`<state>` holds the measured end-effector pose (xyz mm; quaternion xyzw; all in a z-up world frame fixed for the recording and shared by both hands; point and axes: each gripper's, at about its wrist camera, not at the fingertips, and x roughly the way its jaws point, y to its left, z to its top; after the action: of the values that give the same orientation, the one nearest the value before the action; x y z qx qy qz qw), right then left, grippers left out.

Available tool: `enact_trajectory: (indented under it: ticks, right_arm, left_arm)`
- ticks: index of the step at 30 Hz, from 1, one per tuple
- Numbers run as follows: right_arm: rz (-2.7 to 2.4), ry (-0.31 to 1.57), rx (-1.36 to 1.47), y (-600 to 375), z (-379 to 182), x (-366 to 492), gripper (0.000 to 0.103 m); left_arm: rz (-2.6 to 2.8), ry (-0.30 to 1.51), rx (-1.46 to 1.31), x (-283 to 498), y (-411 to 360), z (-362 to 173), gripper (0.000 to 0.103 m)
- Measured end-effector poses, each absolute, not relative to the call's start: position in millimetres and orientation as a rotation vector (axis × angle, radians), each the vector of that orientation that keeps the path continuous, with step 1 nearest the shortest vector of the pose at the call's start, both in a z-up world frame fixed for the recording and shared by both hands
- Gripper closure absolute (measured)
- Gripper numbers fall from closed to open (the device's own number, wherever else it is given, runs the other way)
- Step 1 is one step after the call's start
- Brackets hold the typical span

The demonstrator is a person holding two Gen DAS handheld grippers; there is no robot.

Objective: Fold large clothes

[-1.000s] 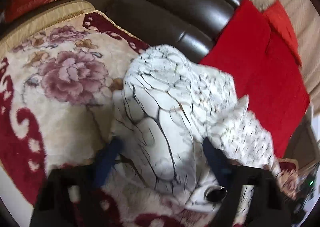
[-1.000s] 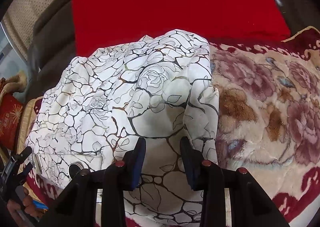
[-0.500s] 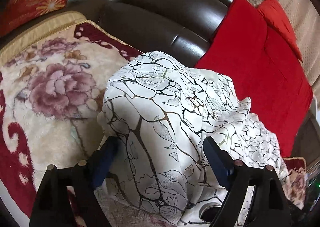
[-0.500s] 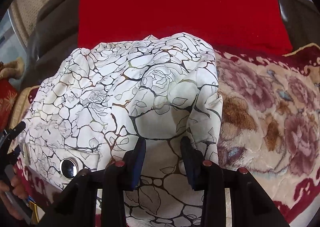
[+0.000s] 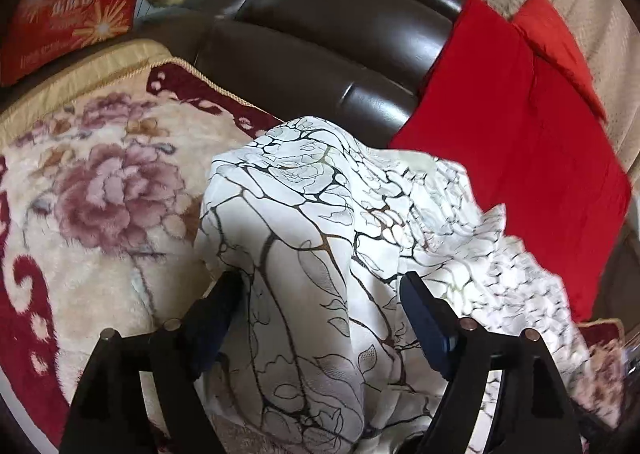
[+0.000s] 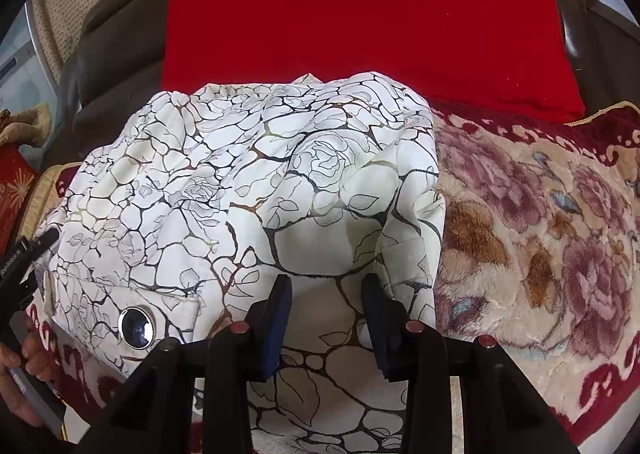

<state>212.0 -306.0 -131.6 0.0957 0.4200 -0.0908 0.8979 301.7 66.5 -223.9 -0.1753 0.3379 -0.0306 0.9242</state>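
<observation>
Your left gripper [image 5: 324, 310] jaws are spread wide over the white garment [image 5: 320, 254]; your right gripper [image 6: 326, 306] jaws are narrower, fabric between. Only the right view shows its snap button [image 6: 136, 327].

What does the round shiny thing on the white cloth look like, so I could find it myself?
Start at the big red cushion on the dark sofa; just below it a white garment veined with black rose outlines lies heaped on the floral blanket. On its lower left flap sits a round button. It is the only glossy thing there: dark and mirror-like, with a silver rim.
</observation>
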Motion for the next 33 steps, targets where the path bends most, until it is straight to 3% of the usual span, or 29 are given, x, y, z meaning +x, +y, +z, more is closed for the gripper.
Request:
enact_trajectory:
  ticks: [2,3,4,10,20,26,28,30,33]
  right_arm:
    - [-0.185,0.869,0.197,-306,-131,212,0.063]
    - [-0.184,0.868,0.196,-306,-131,212,0.063]
    - [-0.183,0.868,0.193,-306,-132,212,0.063]
    - [-0.168,0.866,0.2,-307,-132,210,0.063]
    - [0.0,0.796,0.525,-352,-124,197,0.063]
    - [0.148,0.745,0.817,-394,-130,193,0.063]
    - [0.188,0.716,0.894,-409,-132,190,0.063]
    - [0.198,0.68,0.951,-425,-132,186,0.063]
    - [0.175,0.632,1.005,-447,-129,180,0.061]
  left_arm:
    - [-0.028,0.68,-0.348,301,65,-223,0.035]
    - [-0.014,0.675,-0.348,301,67,-223,0.053]
    - [-0.012,0.672,-0.353,301,70,-223,0.065]
    - [-0.051,0.626,-0.368,300,70,-211,0.084]
    - [-0.193,0.456,-0.211,267,23,-151,0.088]
    - [-0.331,0.39,-0.003,231,-61,-121,0.089]
    - [-0.403,0.396,0.067,216,-100,-118,0.094]
    - [-0.502,0.411,0.135,202,-143,-123,0.1]
    - [-0.602,0.446,0.282,187,-207,-146,0.1]
